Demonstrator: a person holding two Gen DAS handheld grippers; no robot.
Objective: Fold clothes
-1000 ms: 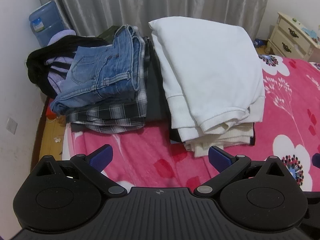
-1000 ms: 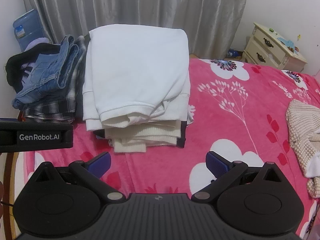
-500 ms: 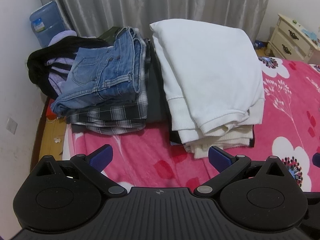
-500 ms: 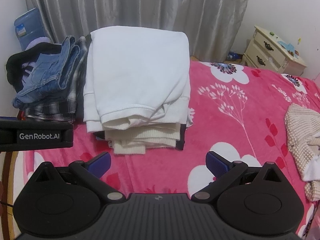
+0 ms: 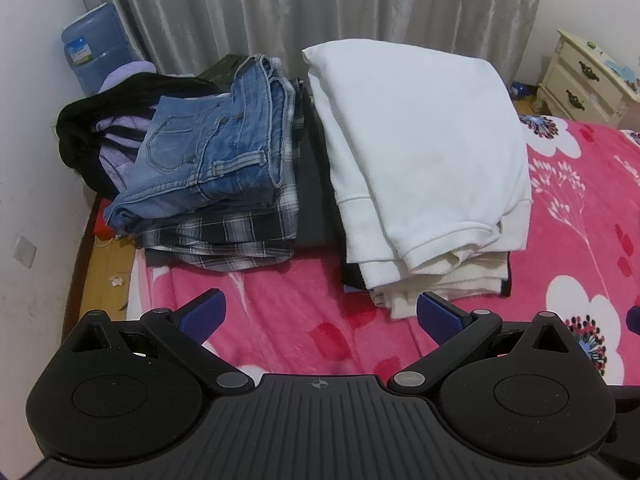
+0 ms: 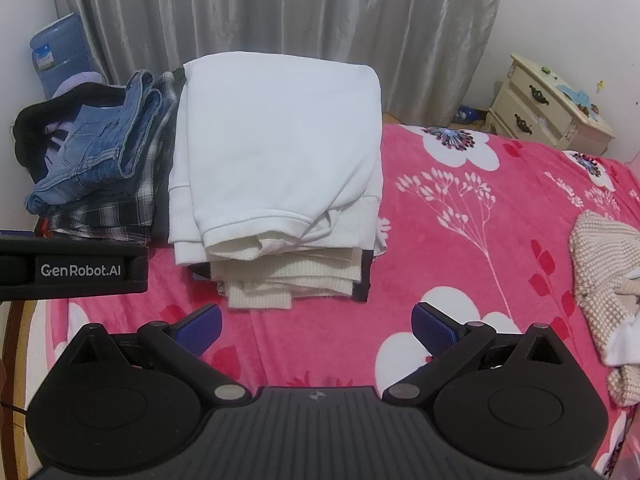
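The left gripper (image 5: 320,314) and right gripper (image 6: 316,322) both hover over the pink floral blanket (image 6: 460,240) with jaws spread wide, holding nothing. Just ahead sits the folded white sweatshirt (image 6: 276,156) atop a cream knit stack (image 6: 288,276), beside folded jeans (image 5: 216,152) on plaid shirts (image 5: 224,232). An unfolded beige knit garment (image 6: 604,256) lies well apart at the right. Reaching carelessly past could topple the leaning stack. Compared with a second earlier, both views have barely shifted, drawing back slightly.

Right gripper (image 6: 316,326): jaws spread wide, empty, above the pink blanket (image 6: 460,216).
White sweatshirt (image 6: 276,152): folded, topping its stack.
Beige knit (image 6: 604,264): crumpled, far right.
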